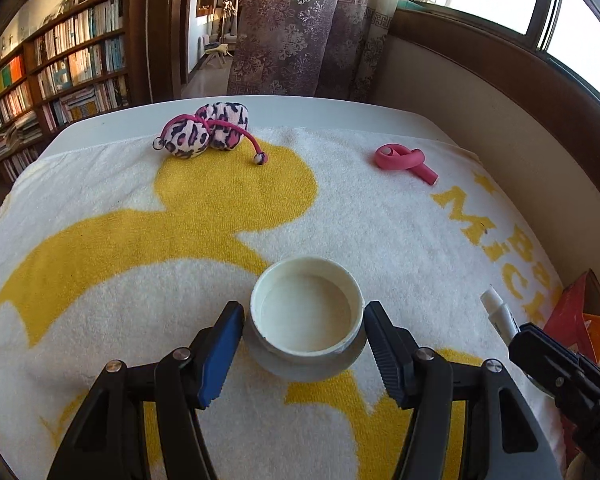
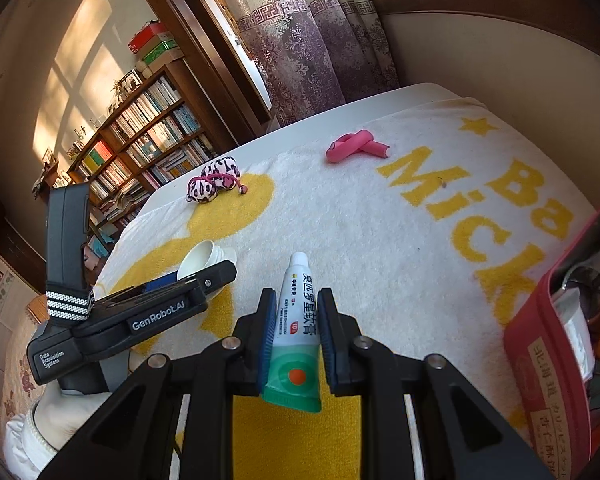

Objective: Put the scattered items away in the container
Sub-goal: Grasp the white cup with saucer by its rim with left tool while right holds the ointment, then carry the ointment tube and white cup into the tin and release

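Observation:
My left gripper [image 1: 304, 314] is shut on a white round jar lid [image 1: 306, 312], open side up, held just over the yellow-and-white towel [image 1: 120, 248]. The right wrist view shows the same lid [image 2: 202, 256] tilted in that gripper [image 2: 204, 276]. My right gripper [image 2: 296, 300] is shut on a white ointment tube [image 2: 298, 312] with a green end, nozzle pointing away; the tube [image 1: 500, 314] also shows at the left view's right edge. A leopard-print hair tie [image 1: 204, 132] and a pink foam curler [image 1: 402, 160] lie at the towel's far side.
A red box [image 2: 540, 360] with things in it stands at the towel's right edge, close to my right gripper. A wall and window sill run along the right side. Bookshelves [image 1: 60, 72] and a curtain [image 1: 300, 28] stand beyond the table's far edge.

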Action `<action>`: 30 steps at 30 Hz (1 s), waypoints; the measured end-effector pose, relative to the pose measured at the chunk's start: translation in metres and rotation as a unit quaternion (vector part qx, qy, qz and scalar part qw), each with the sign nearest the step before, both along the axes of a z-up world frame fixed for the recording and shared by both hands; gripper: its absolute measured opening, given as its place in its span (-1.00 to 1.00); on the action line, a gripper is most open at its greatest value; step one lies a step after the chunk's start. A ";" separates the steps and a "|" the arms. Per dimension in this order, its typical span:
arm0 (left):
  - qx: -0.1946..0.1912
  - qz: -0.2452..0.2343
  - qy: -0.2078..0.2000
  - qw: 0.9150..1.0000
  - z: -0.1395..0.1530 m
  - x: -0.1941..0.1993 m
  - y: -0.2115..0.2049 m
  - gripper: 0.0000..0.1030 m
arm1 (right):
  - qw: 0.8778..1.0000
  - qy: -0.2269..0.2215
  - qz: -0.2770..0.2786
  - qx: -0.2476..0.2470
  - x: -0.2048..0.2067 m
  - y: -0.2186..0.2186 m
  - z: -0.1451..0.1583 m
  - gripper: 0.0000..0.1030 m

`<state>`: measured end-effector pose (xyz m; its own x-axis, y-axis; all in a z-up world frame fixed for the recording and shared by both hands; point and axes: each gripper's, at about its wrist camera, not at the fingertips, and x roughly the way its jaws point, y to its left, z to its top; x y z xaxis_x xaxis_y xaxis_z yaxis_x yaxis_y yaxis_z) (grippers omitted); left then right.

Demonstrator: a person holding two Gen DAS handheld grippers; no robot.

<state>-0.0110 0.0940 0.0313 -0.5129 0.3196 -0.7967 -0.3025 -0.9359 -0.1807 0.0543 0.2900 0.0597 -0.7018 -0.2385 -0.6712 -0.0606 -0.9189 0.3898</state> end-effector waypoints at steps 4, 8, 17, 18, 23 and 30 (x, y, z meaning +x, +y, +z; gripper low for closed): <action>0.013 0.003 0.007 1.000 0.009 0.024 -0.010 0.24 | 1.000 0.011 -0.017 0.006 0.001 0.006 0.002 -0.55; 0.016 0.002 0.023 1.000 0.020 0.043 -0.015 0.24 | 0.999 0.012 -0.044 0.003 0.000 0.020 0.003 -0.55; 0.046 -0.039 0.031 0.998 0.041 0.074 0.007 0.24 | 0.995 0.045 -0.084 -0.010 0.051 0.050 0.041 -0.55; 0.047 -0.048 0.034 0.997 0.043 0.077 0.014 0.24 | 0.995 0.049 -0.090 -0.012 0.060 0.056 0.044 -0.55; 0.052 -0.095 0.039 0.993 0.052 0.093 0.053 0.24 | 0.990 0.063 -0.128 -0.008 0.105 0.091 0.057 -0.55; 0.056 -0.159 0.043 0.985 0.062 0.115 0.109 0.24 | 0.977 0.080 -0.194 0.032 0.169 0.137 0.069 -0.55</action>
<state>0.1040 0.2034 0.0936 -0.4372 0.5584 -0.7050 -0.5955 -0.7672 -0.2384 0.2234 0.4273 0.1284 -0.8283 0.1047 -0.5505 -0.3522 -0.8613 0.3661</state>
